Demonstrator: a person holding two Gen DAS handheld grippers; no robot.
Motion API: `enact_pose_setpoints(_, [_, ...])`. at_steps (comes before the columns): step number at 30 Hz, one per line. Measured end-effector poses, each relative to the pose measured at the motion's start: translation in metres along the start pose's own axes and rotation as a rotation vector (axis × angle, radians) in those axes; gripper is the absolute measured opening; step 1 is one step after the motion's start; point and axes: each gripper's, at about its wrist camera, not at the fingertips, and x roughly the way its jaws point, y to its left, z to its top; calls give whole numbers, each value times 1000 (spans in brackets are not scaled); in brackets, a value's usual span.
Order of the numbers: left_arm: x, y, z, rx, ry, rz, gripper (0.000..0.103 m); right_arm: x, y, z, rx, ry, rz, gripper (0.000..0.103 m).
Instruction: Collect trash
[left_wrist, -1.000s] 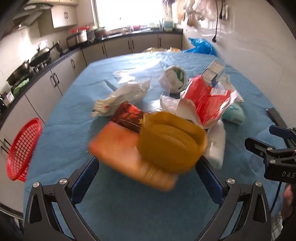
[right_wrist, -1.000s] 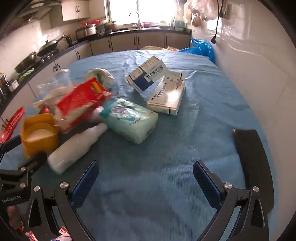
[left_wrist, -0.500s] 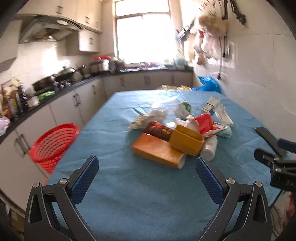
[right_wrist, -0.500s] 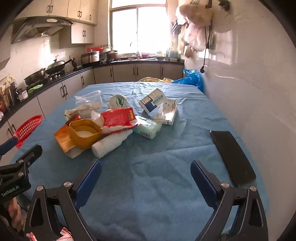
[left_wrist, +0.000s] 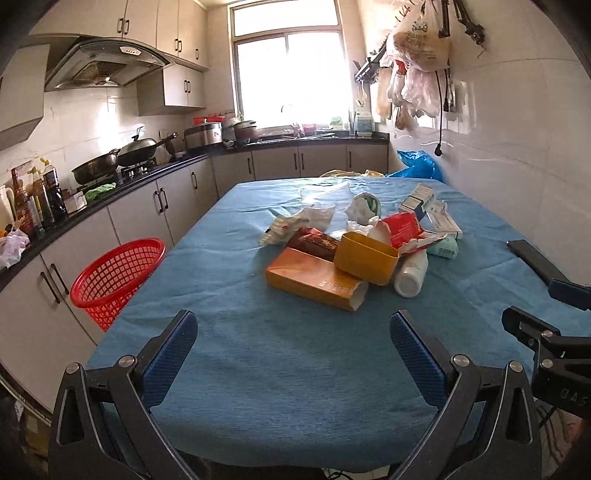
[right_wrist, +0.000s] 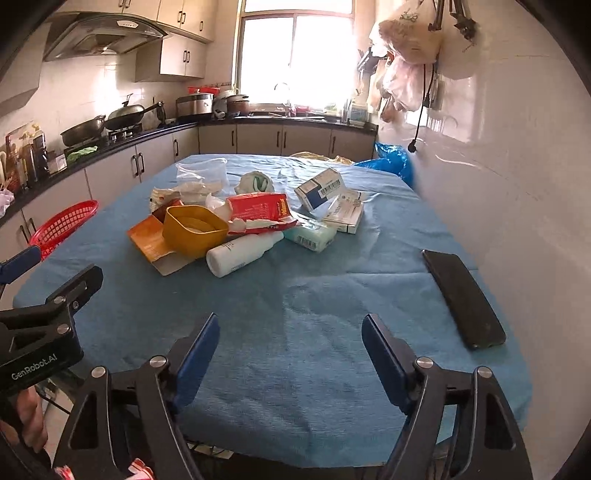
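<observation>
1. Firstly, from the left wrist camera: the left gripper (left_wrist: 293, 345) has its blue-padded fingers wide apart, with nothing between them, low over the near part of the blue cloth-covered table (left_wrist: 280, 373). The pile of trash lies ahead of it, well apart, around the middle of the table. In the pile a yellow plastic tub (left_wrist: 365, 257) leans on a flat orange cardboard box (left_wrist: 314, 278); its inside is hidden from this side. A white plastic bottle (left_wrist: 410, 271) lies just beside the tub. A red plastic mesh basket (left_wrist: 118, 275) stands off the table's left edge; what it holds I cannot tell. The writing on the orange box is too small to read.

2. Then, from the right wrist camera: the right gripper (right_wrist: 290, 356) also has its fingers spread apart and holds nothing. The pile is ahead and to the left. The yellow tub shows something pale inside. A torn red packet (right_wrist: 258, 210) touches the tub's rim. A black flat phone (right_wrist: 463, 297) lies at the right, apart from the pile. The left gripper's body reads "GenRobot.AI".
</observation>
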Motion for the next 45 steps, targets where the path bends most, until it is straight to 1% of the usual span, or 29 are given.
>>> enact_pose_setpoints(19, [3, 2, -1, 1, 25, -5, 103, 4, 4, -3, -12, 20, 5, 82])
enact_pose_setpoints(36, [4, 3, -2, 2, 31, -4, 103, 6, 5, -3, -22, 27, 11, 82])
enact_pose_setpoints(42, [5, 4, -2, 0, 35, -6, 103, 8, 6, -3, -24, 34, 24, 79])
enact_pose_setpoints(45, [9, 9, -2, -16, 56, -23, 103, 11, 4, -3, -21, 46, 55, 67])
